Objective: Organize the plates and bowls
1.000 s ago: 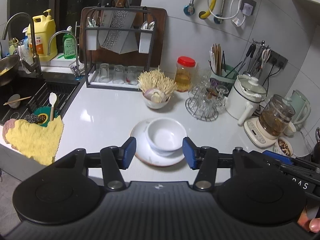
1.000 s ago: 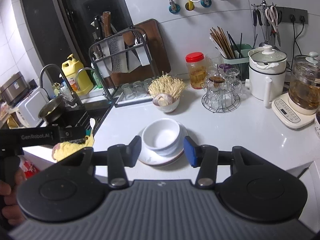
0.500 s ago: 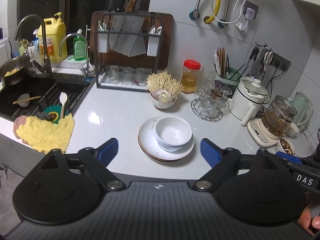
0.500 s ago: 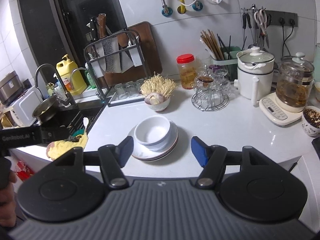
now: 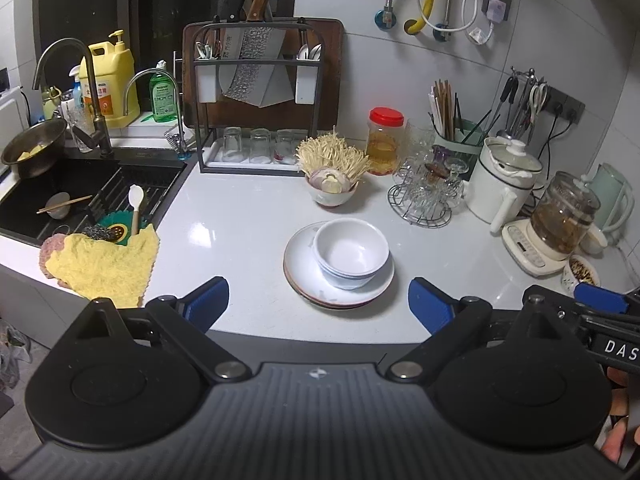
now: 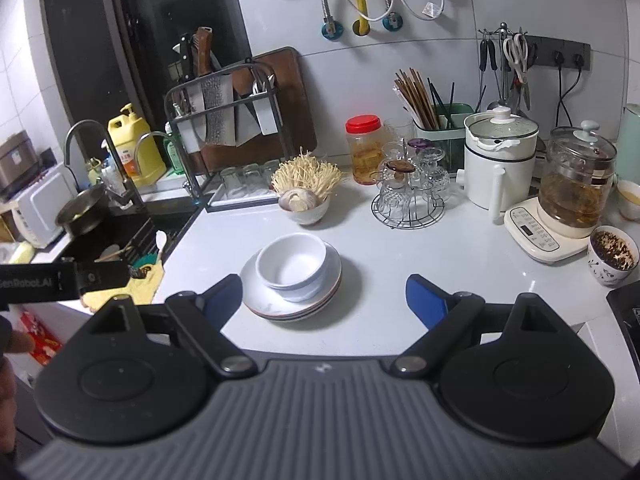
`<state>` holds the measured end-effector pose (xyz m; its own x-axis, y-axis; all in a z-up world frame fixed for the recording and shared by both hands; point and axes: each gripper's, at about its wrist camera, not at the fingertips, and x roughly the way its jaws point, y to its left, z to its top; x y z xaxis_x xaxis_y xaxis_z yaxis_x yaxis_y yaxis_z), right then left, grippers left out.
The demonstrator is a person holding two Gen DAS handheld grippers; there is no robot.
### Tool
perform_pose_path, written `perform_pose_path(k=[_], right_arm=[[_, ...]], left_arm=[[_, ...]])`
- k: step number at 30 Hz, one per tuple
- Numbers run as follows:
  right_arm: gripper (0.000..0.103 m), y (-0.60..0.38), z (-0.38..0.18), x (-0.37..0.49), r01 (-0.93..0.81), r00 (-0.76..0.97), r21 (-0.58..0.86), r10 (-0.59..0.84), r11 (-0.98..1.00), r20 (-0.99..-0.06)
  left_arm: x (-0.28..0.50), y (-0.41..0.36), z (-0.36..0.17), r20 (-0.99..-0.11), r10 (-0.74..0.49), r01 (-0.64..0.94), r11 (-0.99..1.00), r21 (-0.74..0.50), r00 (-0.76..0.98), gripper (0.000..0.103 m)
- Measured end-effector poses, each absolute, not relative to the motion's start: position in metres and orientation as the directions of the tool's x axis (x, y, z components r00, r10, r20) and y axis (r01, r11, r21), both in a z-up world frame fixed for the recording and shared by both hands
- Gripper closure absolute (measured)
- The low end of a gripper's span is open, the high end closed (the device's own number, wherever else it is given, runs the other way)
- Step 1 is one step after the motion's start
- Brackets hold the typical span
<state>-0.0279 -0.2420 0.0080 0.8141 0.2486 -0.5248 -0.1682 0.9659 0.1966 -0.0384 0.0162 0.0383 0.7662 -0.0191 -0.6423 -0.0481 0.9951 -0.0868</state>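
Observation:
A stack of white bowls [image 5: 351, 254] sits on a stack of white plates [image 5: 304, 276] in the middle of the white counter. It also shows in the right wrist view, bowls [image 6: 291, 265] on plates [image 6: 256, 296]. My left gripper [image 5: 318, 304] is open and empty, held back from the counter's front edge, in front of the stack. My right gripper [image 6: 324, 298] is open and empty, also back from the edge, with the stack a little to its left. The right gripper's blue tip [image 5: 600, 297] shows at the right of the left wrist view.
A bowl of enoki mushrooms [image 5: 332, 184] stands behind the stack. A wire glass rack [image 5: 424, 200], white cooker [image 5: 504, 184] and glass kettle [image 5: 560, 224] stand on the right. The black sink [image 5: 60, 200] and a yellow cloth [image 5: 104, 268] are on the left. A knife rack [image 5: 256, 96] stands at the back.
Both grippers have opened wide and drawn back from the bowl and plate stack, which stays on the counter.

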Motion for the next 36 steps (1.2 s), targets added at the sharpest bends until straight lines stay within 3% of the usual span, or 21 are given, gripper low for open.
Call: perform_pose_path(k=[36], right_arm=[[0.013, -0.238, 0.001, -0.050, -0.184, 0.787, 0.232, 0.284, 0.955, -0.547]], left_arm=[[-0.058, 0.021, 0.030, -0.647, -0.018, -0.076, 0.990, -0.116, 0.762, 0.004]])
